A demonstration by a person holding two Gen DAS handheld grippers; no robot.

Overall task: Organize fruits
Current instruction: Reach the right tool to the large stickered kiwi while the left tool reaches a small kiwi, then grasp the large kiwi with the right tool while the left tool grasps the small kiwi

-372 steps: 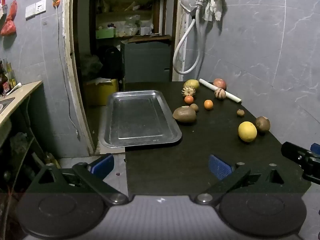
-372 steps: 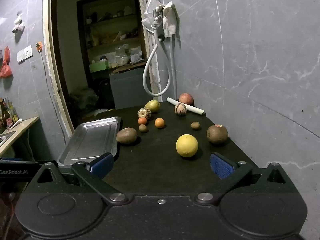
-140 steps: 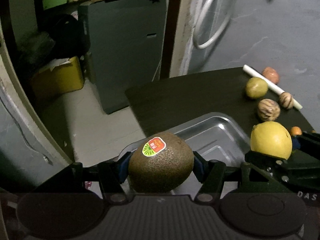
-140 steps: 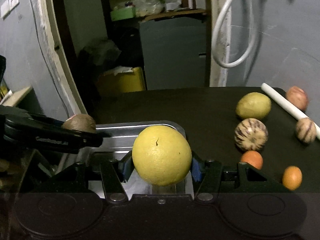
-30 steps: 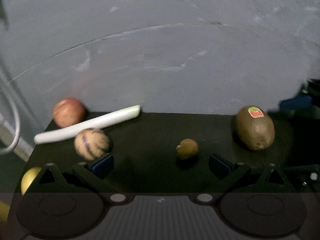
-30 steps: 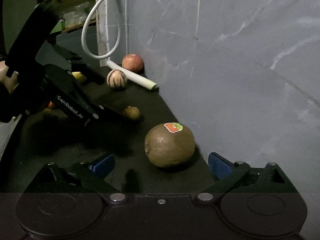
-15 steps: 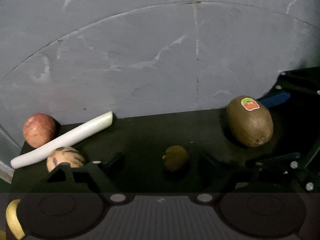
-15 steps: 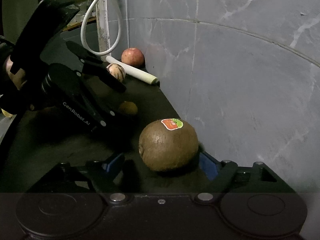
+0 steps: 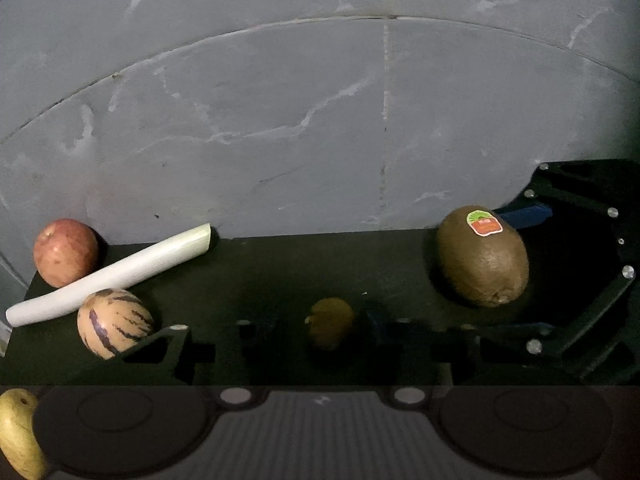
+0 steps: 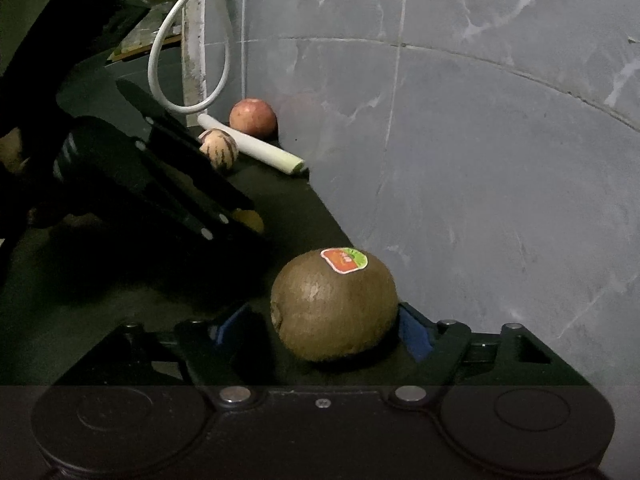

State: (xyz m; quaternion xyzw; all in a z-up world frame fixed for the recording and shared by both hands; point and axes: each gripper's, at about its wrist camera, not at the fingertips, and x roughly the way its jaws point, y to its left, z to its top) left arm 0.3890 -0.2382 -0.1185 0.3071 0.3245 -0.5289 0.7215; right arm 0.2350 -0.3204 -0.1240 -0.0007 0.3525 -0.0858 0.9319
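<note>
Both grippers have just been closing, each around a fruit on the dark table (image 9: 260, 264) along the wall edge.

The left gripper (image 9: 308, 330) has drawn its jaws in around the small brown fruit (image 9: 330, 322), which a second ago lay free ahead of wide-open jaws. The fruit now sits between the fingers; the right one appears to touch it, but the near side is too dark to say whether both pads press, so the grip cannot be called firm.

The right gripper (image 10: 320, 326) has narrowed around the kiwi (image 10: 334, 304), which lies on the table close to the wall edge, sticker up. The right blue pad (image 10: 416, 336) looks to be against the kiwi's side; the left pad (image 10: 230, 322) stands a little apart from it, so the fruit is bracketed, not yet clamped.

The kiwi itself has not shifted on the table. At the far corner by the wall the apple (image 9: 66, 252), the white stalk (image 9: 116, 272) and the striped fruit (image 9: 114, 322) lie untouched.

For the task, this reads as the start of another paired pick: once both grips seat, the two fruits can likely be lifted away together. The tray is out of view here.
</note>
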